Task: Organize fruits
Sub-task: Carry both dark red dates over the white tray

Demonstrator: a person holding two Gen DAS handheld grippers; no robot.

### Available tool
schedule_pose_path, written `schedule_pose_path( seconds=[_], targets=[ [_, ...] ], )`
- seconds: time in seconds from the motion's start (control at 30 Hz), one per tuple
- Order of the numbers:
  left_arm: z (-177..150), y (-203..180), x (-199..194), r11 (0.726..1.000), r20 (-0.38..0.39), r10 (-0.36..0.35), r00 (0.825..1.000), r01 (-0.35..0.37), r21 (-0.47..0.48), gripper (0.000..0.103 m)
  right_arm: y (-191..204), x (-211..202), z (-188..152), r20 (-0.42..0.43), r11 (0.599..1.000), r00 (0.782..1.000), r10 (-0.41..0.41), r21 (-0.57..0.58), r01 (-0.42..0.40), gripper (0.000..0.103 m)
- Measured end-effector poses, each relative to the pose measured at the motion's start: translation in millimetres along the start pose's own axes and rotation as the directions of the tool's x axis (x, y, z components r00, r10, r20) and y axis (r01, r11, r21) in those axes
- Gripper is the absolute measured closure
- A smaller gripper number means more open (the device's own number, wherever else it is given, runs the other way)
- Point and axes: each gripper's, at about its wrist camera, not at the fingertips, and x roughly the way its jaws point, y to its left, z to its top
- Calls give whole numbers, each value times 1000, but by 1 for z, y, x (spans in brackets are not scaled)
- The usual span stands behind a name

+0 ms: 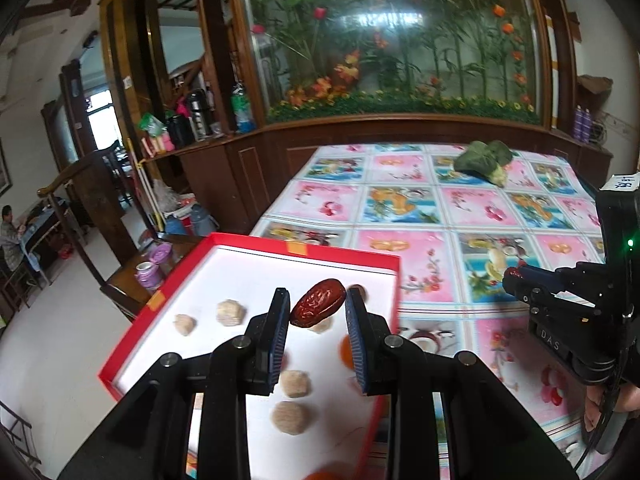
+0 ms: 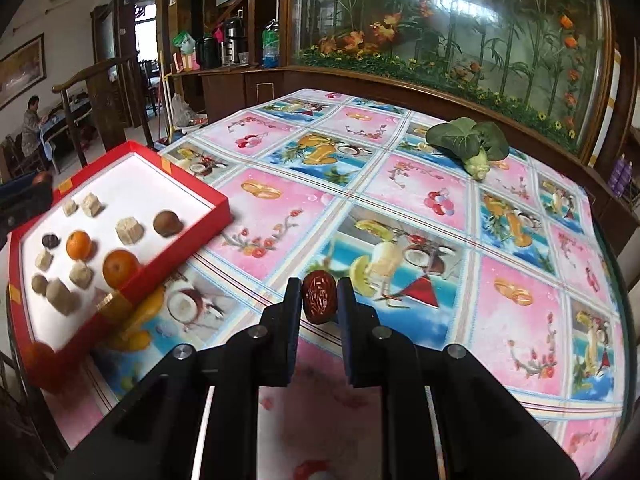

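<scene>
Left gripper (image 1: 318,312) pinched on red date (image 1: 317,307), held above red tray (image 1: 256,241). Right gripper (image 2: 319,300) clamped on second date (image 2: 318,297), held over tablecloth (image 2: 400,200). Tangerines (image 2: 79,245), beige cubes (image 2: 128,230) already seen in tray; both dates yet to be placed. Leafy vegetable (image 2: 468,140) left on table.
</scene>
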Motion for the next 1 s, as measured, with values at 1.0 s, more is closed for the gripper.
schedule_pose_path(
  seconds=[1.0],
  targets=[
    [-36, 95, 27, 975, -59, 179, 982, -185, -123, 75, 132, 17, 10, 9, 953, 953, 302, -17, -302, 83]
  ],
)
